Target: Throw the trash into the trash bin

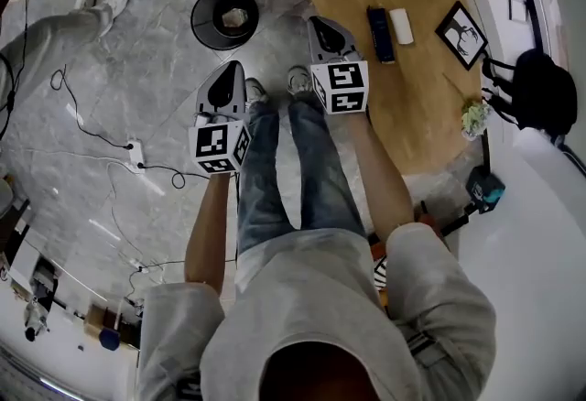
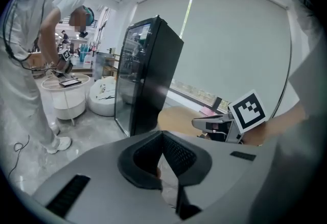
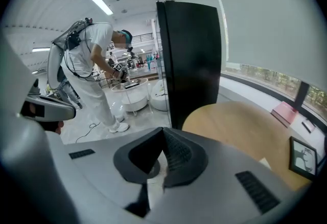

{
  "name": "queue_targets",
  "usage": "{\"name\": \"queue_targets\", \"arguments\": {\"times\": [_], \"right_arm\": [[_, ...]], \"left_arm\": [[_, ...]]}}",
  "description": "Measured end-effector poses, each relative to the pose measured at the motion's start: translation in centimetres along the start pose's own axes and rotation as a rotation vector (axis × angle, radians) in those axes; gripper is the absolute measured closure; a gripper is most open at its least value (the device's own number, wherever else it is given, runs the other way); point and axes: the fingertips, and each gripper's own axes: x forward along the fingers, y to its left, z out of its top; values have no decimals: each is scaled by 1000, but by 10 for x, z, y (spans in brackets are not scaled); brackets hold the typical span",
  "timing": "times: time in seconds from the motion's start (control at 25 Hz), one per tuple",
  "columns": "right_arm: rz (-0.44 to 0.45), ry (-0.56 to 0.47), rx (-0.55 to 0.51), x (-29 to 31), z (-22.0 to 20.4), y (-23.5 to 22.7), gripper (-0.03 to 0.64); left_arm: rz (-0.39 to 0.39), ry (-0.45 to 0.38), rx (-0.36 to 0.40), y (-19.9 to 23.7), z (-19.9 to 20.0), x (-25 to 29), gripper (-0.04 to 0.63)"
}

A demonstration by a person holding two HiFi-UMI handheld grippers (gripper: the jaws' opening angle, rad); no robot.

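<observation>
A round black trash bin (image 1: 224, 16) stands on the marble floor ahead of the person's feet, with a pale crumpled piece of trash (image 1: 235, 17) lying inside it. My left gripper (image 1: 233, 68) hangs over the floor just short of the bin and a little to its right. Its jaws meet at the tips with nothing seen between them (image 2: 162, 135). My right gripper (image 1: 320, 22) is by the edge of the wooden table (image 1: 421, 115), to the right of the bin. It is shut and empty (image 3: 163, 131).
On the table lie a black bar-shaped item (image 1: 380, 33), a white block (image 1: 401, 26) and a picture frame (image 1: 461, 33). Cables and a power strip (image 1: 135, 153) run over the floor at left. Another person (image 3: 94, 64) stands beyond a tall black cabinet (image 3: 191, 59).
</observation>
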Motion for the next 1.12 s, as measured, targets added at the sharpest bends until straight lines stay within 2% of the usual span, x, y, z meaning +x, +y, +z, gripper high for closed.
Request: {"name": "queue_targets", "arguments": {"times": [0.56, 0.84, 1.12], "right_arm": [[-244, -7, 141, -98, -61, -142, 588], [-315, 10, 204, -133, -98, -180, 588], [-322, 40, 211, -144, -123, -191, 586]], "left_arm": [[-235, 65, 145, -133, -6, 77, 578], [-315, 98, 198, -180, -16, 104, 578], [-349, 110, 219, -203, -20, 117, 578]]}}
